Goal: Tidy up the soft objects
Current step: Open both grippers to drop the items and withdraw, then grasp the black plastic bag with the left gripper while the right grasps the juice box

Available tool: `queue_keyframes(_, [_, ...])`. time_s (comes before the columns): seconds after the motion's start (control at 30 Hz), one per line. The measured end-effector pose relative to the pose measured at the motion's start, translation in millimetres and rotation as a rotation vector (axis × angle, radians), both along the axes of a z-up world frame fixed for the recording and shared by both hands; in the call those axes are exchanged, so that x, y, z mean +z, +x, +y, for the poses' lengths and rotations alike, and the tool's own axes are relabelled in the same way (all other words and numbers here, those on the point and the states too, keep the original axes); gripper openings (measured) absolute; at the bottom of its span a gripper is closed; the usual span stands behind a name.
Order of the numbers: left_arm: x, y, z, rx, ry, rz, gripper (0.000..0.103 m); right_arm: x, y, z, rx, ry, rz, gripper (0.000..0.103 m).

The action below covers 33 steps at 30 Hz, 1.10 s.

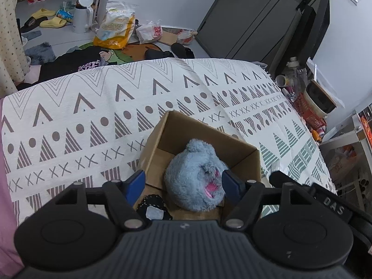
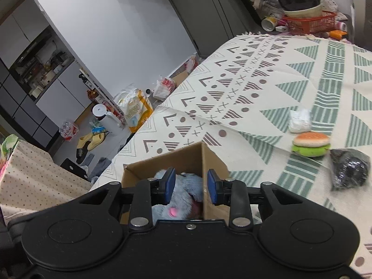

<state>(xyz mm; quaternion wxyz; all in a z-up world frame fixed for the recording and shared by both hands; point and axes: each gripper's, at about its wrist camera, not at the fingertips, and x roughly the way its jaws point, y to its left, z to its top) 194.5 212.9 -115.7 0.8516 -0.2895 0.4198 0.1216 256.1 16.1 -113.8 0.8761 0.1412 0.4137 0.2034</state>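
Observation:
An open cardboard box [image 1: 162, 137] stands on the patterned blanket [image 1: 69, 125]. Inside it lies a blue plush toy [image 1: 193, 176] with pink markings, beside a black ring-shaped item [image 1: 151, 205] with a grey patch. My left gripper [image 1: 184, 183] hovers over the box, open wide, with the plush below and between its fingers. My right gripper [image 2: 191, 186] is open above the right wall of the box [image 2: 214, 162], where the plush [image 2: 181, 180] shows again. A burger toy [image 2: 311, 144], a white wrapped bundle [image 2: 300, 121] and a black bundle [image 2: 350, 169] lie on the blanket to the right.
A red basket [image 2: 311, 23] with stacked bowls, bottles and cans stands past the blanket's far corner. Beyond the far edge, the floor holds bags [image 1: 116, 28], a white kettle [image 1: 82, 16], slippers and clothes. A spotted cloth-covered box [image 2: 34, 179] sits at left.

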Motion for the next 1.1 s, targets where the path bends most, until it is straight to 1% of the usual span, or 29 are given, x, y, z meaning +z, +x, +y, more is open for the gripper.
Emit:
queue_keyframes(0.07, [1.4, -0.3, -4.4, -0.008, 0.011, 0.001, 0.072, 2.2, -3.6, -8.6, -0.006, 0.0, 0.002, 0.037])
queue_keyframes(0.13, [2.8, -1.1, -9.2, -0.014, 0.024, 0.002, 0.074, 5.6, -8.8, -18.6, -0.007, -0.002, -0.003, 0.045])
queue_keyframes(0.33, [10.5, -2.9, -32.0, -0.065, 0.086, -0.009, 0.08, 13.4, -23.9, -47.0, 0.008, -0.016, -0.015, 0.046])
queue_keyframes(0.67, [22.3, -6.7, -71.9, -0.131, 0.175, -0.034, 0.081, 22.7, -39.4, -108.8, -0.058, -0.032, -0.017, 0.047])
queue_keyframes(0.7, [24.6, -6.0, -76.0, -0.14, 0.182, -0.038, 0.081, 23.8, -41.2, -115.9, -0.065, -0.033, -0.018, 0.049])
queue_keyframes(0.73, [26.8, -5.2, -79.8, -0.15, 0.188, -0.044, 0.081, 24.7, -42.8, -121.9, -0.072, -0.034, -0.019, 0.055])
queue_keyframes(0.8, [31.6, -4.5, -88.6, -0.167, 0.206, -0.056, 0.081, 27.1, -46.2, -133.7, -0.093, -0.039, -0.028, 0.059])
queue_keyframes(1.0, [38.3, -4.5, -118.7, -0.234, 0.246, -0.076, 0.081, 32.2, -51.8, -167.3, -0.14, -0.024, -0.04, 0.062])
queue_keyframes(1.1, [38.3, -5.1, -134.2, -0.27, 0.263, -0.083, 0.081, 28.3, -54.1, -183.2, -0.167, -0.005, -0.042, 0.062])
